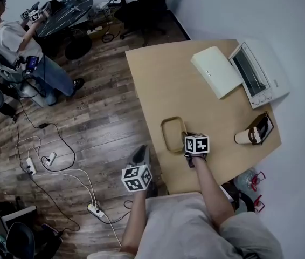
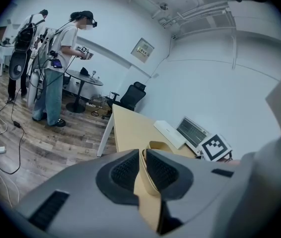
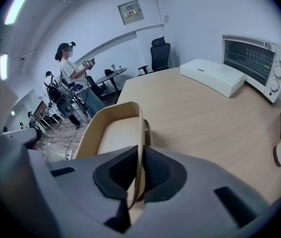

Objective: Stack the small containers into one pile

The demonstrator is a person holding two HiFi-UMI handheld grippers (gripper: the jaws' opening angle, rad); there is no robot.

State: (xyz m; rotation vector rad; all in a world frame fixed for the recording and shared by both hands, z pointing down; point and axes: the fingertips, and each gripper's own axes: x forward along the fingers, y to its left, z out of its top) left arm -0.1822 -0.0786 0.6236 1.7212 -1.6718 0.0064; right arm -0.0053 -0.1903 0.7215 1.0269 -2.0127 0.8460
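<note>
Roughly: wood floor (image 1: pixel 98 117) room, tan tabletop (image 1: pixel 163 85) ahead of both tools. Toaster oven (image 1: pixel 256 74) and white box (image 1: pixel 216 72) sit far beyond right tool (image 3: pixel 140 158), which clamps tan container (image 1: pixel 173 135) wall on tabletop. Left tool (image 2: pixel 143 157) clamps second container (image 2: pixel 147 192) wall, beside tabletop edge.

I record the right hand-held gripper (image 1: pixel 188 142) at the tan container (image 1: pixel 172 136) on the tabletop (image 1: pixel 163 80), left hand-held gripper (image 1: pixel 140 158) off its edge.

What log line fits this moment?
left gripper: shut on beige container wall | right gripper: shut on second beige container's rim | stack: not made
</note>
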